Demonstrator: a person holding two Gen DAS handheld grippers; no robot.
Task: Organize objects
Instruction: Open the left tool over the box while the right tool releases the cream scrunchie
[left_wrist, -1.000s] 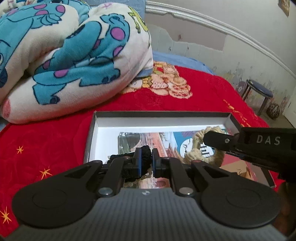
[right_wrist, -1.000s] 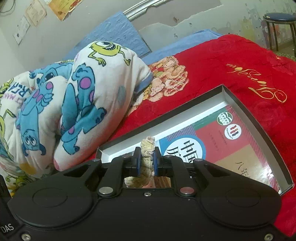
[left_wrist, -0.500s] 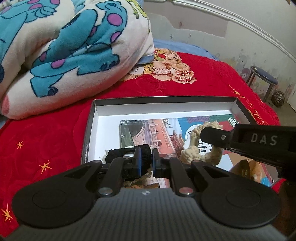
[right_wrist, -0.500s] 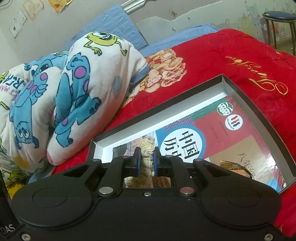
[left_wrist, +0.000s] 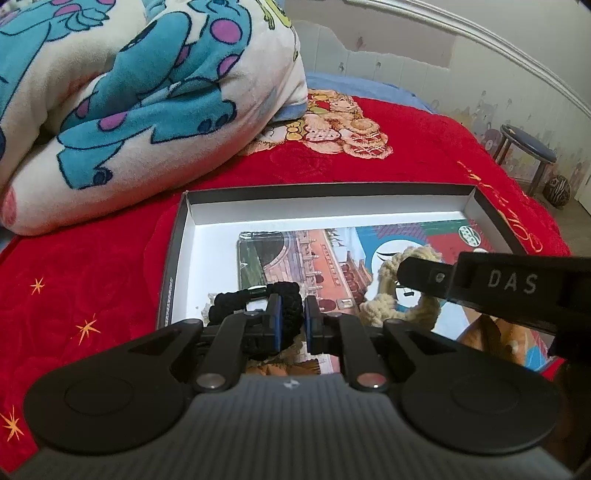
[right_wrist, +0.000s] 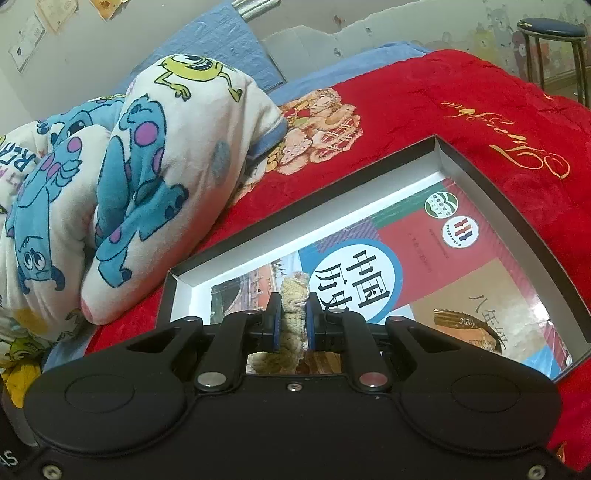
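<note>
1. Shallow box (left_wrist: 173, 266) lies on the red bedspread (left_wrist: 92, 280); a textbook (right_wrist: 424, 266) covers its floor.
2. Left tool (left_wrist: 291, 321) is pinching a black braided cord (left_wrist: 240, 299) low over the box's left part.
3. Right tool (right_wrist: 292, 321) is pinching a cream knotted rope (right_wrist: 293, 302) over the textbook.
4. Cartoon blanket (left_wrist: 129, 92) is bunched beyond the box.

We see a bed covered by a red plush blanket (left_wrist: 92, 280) with gold stars, gold script and a teddy-bear print. Directly on it, ahead of both hand-held grippers, lies a shallow dark-rimmed cardboard box tray (left_wrist: 173, 266) with a white inside. Beyond the tray and to the left rests a rolled cream fleece blanket (right_wrist: 155, 177) printed with blue and green cartoon monsters.
</note>
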